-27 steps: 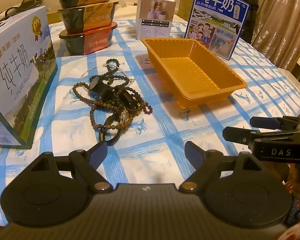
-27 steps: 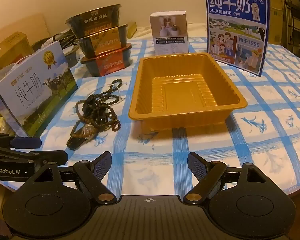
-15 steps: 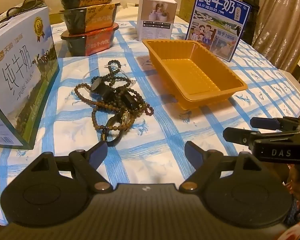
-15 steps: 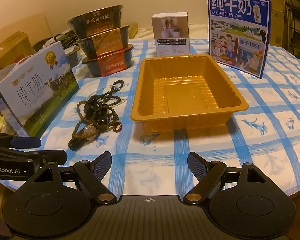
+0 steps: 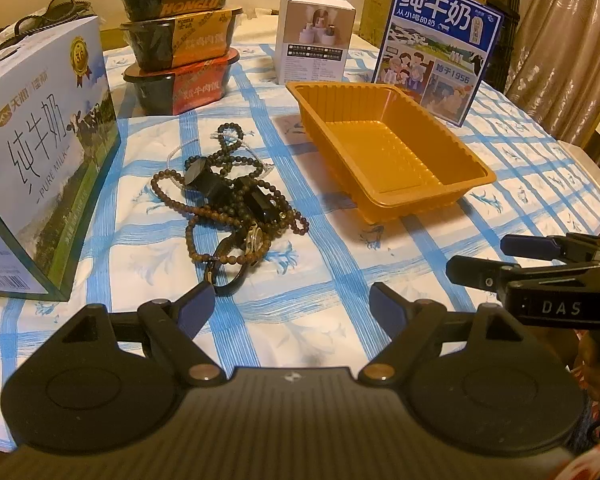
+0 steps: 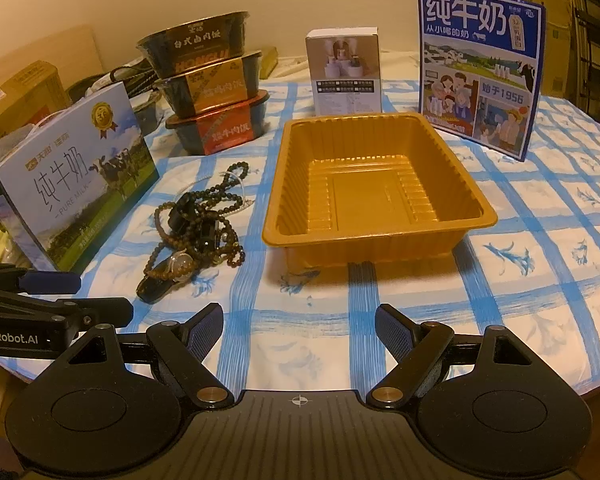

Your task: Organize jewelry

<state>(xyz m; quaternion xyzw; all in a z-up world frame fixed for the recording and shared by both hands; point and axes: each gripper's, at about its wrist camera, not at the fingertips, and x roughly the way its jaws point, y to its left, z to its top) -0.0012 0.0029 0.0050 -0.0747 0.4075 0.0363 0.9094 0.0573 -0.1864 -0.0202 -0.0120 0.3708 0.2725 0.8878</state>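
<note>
The left claw [image 5: 292, 304] hovers spread and empty just near of the tangled jewelry pile [image 5: 228, 204]; the right claw [image 6: 299, 330] hangs equally spread and empty near the orange tray [image 6: 476, 216]. The pile lies on the checked counter [image 5: 340, 280], left of the tray, right of a milk box [image 5: 44, 152].

You are looking at one tray [image 6: 476, 216], three stacked bowls [image 6: 216, 92], two milk cartons [image 6: 76, 176], one small white box [image 6: 346, 76], one tangled bead heap [image 6: 204, 220] and one watch [image 6: 176, 266].
</note>
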